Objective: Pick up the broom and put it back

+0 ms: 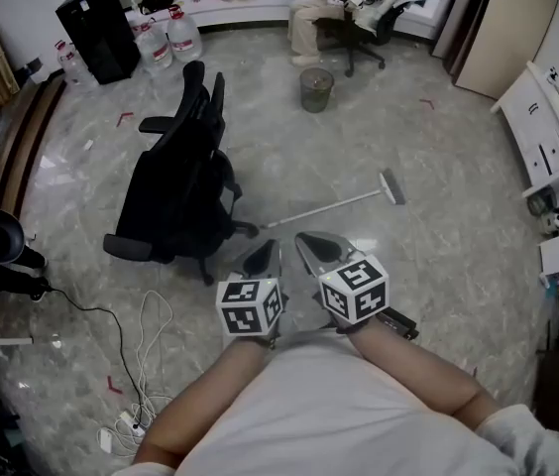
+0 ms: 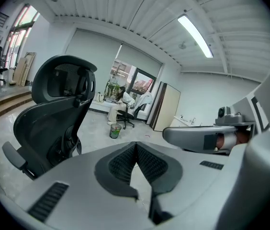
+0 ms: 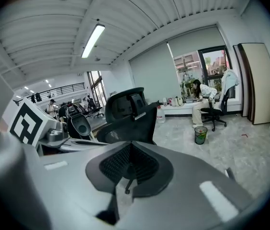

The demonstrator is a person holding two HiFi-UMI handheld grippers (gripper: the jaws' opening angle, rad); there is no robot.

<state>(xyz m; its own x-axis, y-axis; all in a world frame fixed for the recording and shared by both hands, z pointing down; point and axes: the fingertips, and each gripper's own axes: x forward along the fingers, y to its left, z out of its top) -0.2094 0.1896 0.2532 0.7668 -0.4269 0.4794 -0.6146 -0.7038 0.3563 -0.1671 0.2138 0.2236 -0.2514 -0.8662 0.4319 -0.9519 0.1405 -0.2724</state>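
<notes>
The broom [image 1: 331, 206] lies flat on the marble floor, its thin pale handle running from near the chair base up to its head [image 1: 391, 186] on the right. Both grippers hover above the floor, short of the handle's near end. My left gripper [image 1: 263, 257] [image 2: 136, 146] is shut with nothing between its pads. My right gripper [image 1: 316, 247] [image 3: 130, 148] is shut and empty too. They sit side by side, close together, pointing forward and somewhat down. In the right gripper view a small grey edge [image 3: 229, 173] at lower right may be the broom head.
A black office chair [image 1: 185, 181] [image 2: 53, 114] [image 3: 128, 111] stands just left of the broom's handle end. A green waste bin [image 1: 316, 89] [image 2: 115, 131] [image 3: 200, 134] sits farther off, a seated person [image 1: 329, 13] beyond it. Cables [image 1: 136, 365] trail at lower left; white cabinets [image 1: 547, 132] line the right.
</notes>
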